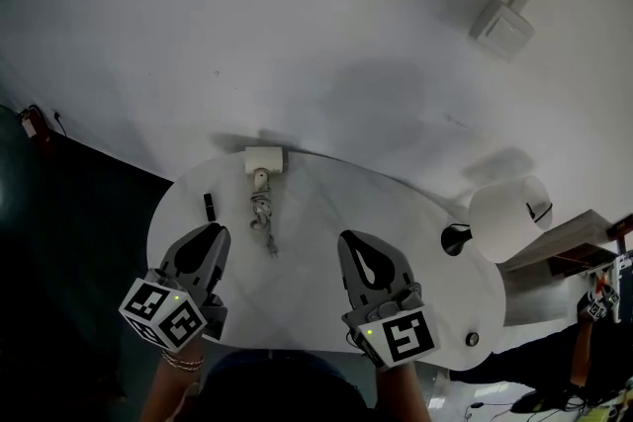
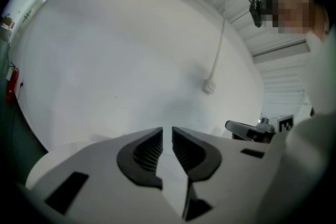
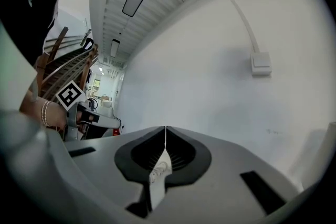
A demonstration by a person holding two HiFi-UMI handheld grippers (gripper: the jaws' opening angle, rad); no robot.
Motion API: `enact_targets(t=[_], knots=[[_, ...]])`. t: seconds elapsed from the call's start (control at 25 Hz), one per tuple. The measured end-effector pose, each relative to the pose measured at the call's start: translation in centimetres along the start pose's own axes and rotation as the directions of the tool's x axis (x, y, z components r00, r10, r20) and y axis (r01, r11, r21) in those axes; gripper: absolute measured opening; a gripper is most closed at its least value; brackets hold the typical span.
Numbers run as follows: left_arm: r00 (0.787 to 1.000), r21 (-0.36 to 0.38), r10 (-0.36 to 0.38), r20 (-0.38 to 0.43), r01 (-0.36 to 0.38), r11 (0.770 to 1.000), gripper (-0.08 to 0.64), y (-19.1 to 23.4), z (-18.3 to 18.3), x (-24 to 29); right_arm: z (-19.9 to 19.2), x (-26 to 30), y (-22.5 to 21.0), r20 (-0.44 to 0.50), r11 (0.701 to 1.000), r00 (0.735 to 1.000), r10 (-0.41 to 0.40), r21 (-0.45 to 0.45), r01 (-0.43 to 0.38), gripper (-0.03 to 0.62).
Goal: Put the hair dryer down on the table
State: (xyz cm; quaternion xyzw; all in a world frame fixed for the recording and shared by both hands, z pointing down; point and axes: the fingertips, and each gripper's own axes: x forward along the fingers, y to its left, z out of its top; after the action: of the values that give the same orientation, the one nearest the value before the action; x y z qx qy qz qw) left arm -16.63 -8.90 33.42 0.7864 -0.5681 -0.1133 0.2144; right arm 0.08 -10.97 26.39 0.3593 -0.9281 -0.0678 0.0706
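The white hair dryer (image 1: 262, 163) lies at the far edge of the white oval table (image 1: 316, 311), against the wall, with its coiled cord (image 1: 262, 212) trailing toward me. Both grippers hover over the table's near half, well short of the dryer, and point level at the wall. My left gripper (image 1: 212, 232) (image 2: 167, 131) shows a thin gap between its ribbed pads, with nothing in it. My right gripper (image 1: 352, 238) (image 3: 166, 128) has its tips touching and holds nothing.
A small black item (image 1: 209, 206) lies left of the cord. At the table's right end are a white cylinder (image 1: 509, 217), a dark round hole (image 1: 455, 239) and a small knob (image 1: 472, 339). A wall box with conduit (image 1: 502, 27) hangs above.
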Motion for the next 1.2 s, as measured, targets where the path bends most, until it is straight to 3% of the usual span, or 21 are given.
enact_targets(t=[0.32, 0.52, 0.84, 1.2], knots=[[1.000, 0.035, -0.006, 0.013, 0.006, 0.999, 0.055, -2.0, 0.6, -0.5, 0.0, -1.1, -0.8, 0.010, 1.000, 1.000, 0.002, 0.006, -0.002, 0.018], [0.999, 0.096, 0.000, 0.033, -0.004, 0.995, 0.049, -2.6, 1.4, -1.0, 0.0, -1.4, -1.0, 0.010, 1.000, 1.000, 0.017, -0.017, -0.017, 0.018], [0.999, 0.109, 0.032, 0.043, -0.037, 0.993, 0.026, -2.6, 2.0, -1.4, 0.2, -2.2, -2.2, 0.017, 1.000, 1.000, 0.010, -0.004, -0.010, 0.018], [0.999, 0.112, -0.018, 0.048, 0.012, 0.994, 0.018, -4.6, 2.4, -0.8, 0.3, -2.2, -3.0, 0.028, 1.000, 0.999, 0.019, -0.003, -0.019, 0.018]])
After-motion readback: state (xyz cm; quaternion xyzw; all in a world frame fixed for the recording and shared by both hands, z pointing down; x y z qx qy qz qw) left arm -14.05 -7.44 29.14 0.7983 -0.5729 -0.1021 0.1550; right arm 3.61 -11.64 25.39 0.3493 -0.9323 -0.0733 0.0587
